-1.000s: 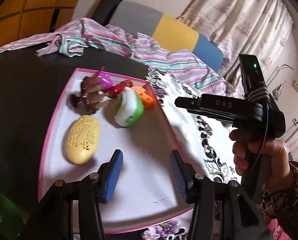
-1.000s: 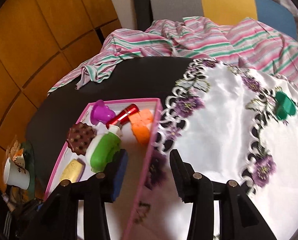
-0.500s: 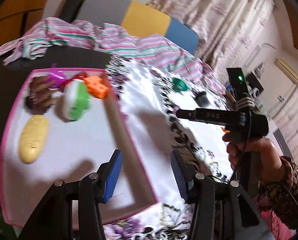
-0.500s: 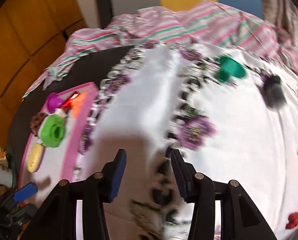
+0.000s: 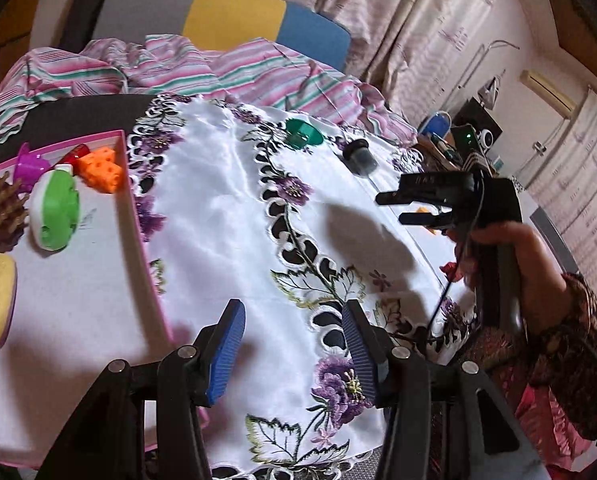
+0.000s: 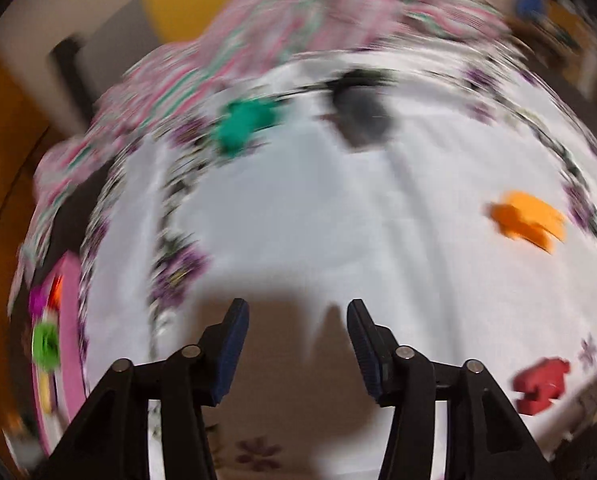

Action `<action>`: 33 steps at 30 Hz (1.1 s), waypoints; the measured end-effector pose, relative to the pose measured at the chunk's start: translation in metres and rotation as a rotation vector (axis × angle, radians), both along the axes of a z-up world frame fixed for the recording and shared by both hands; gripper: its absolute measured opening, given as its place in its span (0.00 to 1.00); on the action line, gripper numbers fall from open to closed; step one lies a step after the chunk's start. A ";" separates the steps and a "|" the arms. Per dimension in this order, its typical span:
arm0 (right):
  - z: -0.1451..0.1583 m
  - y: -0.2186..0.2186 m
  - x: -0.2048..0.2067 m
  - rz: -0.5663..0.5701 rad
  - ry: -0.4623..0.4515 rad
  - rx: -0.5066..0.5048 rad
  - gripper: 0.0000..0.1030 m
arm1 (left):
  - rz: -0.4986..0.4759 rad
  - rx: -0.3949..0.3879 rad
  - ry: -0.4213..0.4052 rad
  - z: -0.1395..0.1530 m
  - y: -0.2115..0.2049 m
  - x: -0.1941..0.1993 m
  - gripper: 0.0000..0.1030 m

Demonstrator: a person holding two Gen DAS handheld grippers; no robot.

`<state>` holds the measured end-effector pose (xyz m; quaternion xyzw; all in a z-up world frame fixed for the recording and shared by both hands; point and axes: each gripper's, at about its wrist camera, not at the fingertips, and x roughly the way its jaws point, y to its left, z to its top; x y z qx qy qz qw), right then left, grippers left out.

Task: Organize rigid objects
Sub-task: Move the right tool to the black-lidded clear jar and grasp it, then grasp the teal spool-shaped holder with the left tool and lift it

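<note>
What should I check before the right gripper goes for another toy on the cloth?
1. Right gripper empty: ok, jaws opening, nothing between them.
2. Left gripper empty and open: ok.
3. Toys left on the cloth: ok, green piece, dark piece, orange piece, red piece.
4. Room in tray: ok, bare floor near the front.
5. Right view sharp enough to aim: not ok, blurred.

Left tongs (image 5: 294, 344) agape and empty, right tongs (image 6: 298, 344) opening, empty
</note>
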<state>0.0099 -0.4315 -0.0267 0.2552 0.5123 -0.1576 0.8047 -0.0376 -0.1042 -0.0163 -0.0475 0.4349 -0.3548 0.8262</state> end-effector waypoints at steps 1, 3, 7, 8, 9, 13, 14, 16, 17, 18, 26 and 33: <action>0.000 -0.011 -0.002 -0.030 -0.008 0.018 0.53 | -0.003 0.005 0.004 -0.001 -0.003 0.000 0.49; 0.001 -0.023 0.001 -0.049 -0.028 0.035 0.53 | -0.008 0.009 0.011 -0.002 -0.006 0.001 0.49; 0.008 -0.039 0.017 -0.054 -0.088 -0.019 0.59 | -0.013 0.022 0.018 -0.003 -0.012 0.003 0.49; 0.010 -0.043 0.023 -0.052 -0.103 -0.038 0.60 | -0.014 0.027 0.018 -0.003 -0.014 0.003 0.49; 0.011 -0.046 0.033 -0.046 -0.114 -0.057 0.61 | -0.015 0.031 0.019 -0.004 -0.015 0.004 0.49; 0.009 -0.062 0.066 -0.010 -0.142 -0.113 0.64 | -0.026 0.043 0.026 -0.005 -0.022 0.008 0.49; 0.007 -0.065 0.074 -0.004 -0.149 -0.122 0.64 | -0.027 0.049 0.027 -0.006 -0.025 0.009 0.49; 0.002 -0.072 0.089 0.003 -0.157 -0.138 0.64 | -0.028 0.057 0.031 -0.006 -0.029 0.012 0.50; 0.000 -0.075 0.093 0.008 -0.155 -0.142 0.64 | -0.028 0.061 0.034 -0.007 -0.030 0.013 0.50; -0.004 -0.078 0.098 0.010 -0.148 -0.153 0.64 | -0.027 0.064 0.037 -0.007 -0.032 0.015 0.49; -0.022 -0.082 0.120 0.104 -0.134 -0.199 0.56 | -0.046 0.070 0.062 -0.013 -0.060 0.031 0.49; -0.028 -0.082 0.122 0.118 -0.112 -0.089 0.42 | -0.072 0.063 0.016 0.000 -0.103 0.057 0.49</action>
